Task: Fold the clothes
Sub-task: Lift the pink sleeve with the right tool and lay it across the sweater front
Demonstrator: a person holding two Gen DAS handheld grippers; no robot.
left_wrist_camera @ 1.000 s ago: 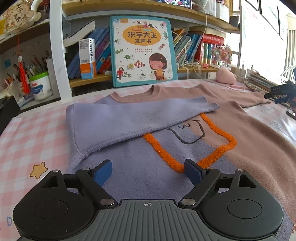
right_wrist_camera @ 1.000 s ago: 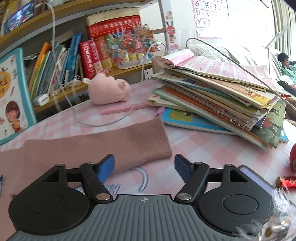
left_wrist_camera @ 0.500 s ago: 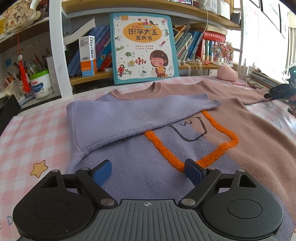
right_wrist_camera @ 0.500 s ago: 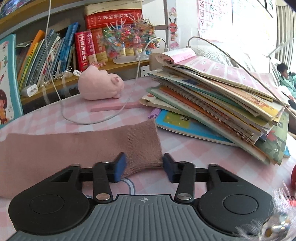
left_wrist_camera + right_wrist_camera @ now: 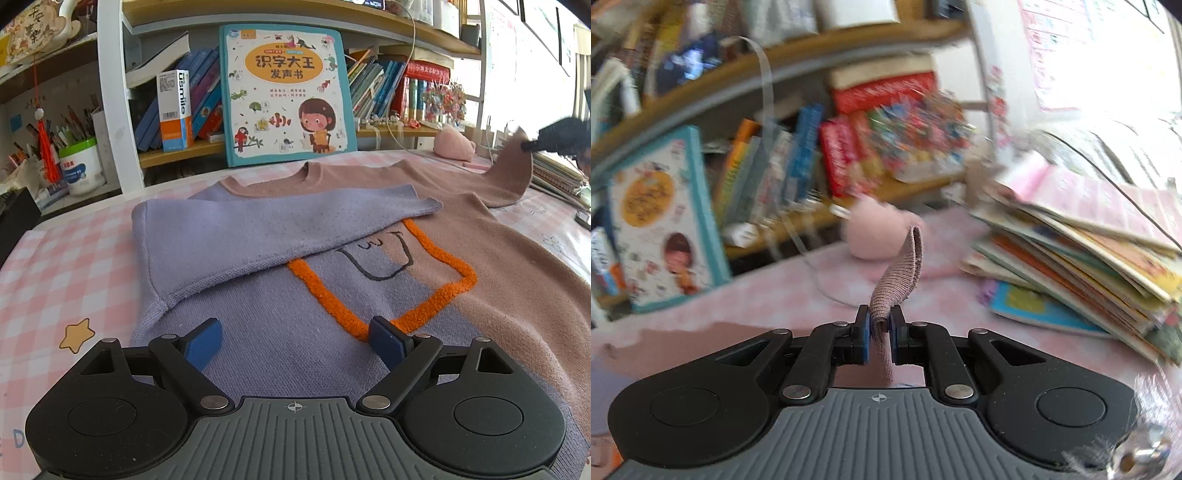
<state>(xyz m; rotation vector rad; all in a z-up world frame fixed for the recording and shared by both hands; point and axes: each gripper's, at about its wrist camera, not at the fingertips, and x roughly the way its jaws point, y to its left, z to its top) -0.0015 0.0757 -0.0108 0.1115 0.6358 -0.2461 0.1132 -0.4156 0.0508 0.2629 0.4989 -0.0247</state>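
Legible print is confined to the shelf beyond the left claw. A picture book [image 5: 286,96] standing upright straight ahead of the claw carries the title 识字大王 发声书 on an orange oval, and smaller lines of print below it cannot be made out. To the left of the book, a white and orange box [image 5: 174,110] stands on end with "usmile" printed down its side beside a barcode; in the right claw's view everything is too blurred to read.

Each tool, left [image 5: 294,341] and right [image 5: 878,334], has a ribbed grey body, two round black housings, black linkage arms with silver screws, and blue pads [image 5: 204,343].
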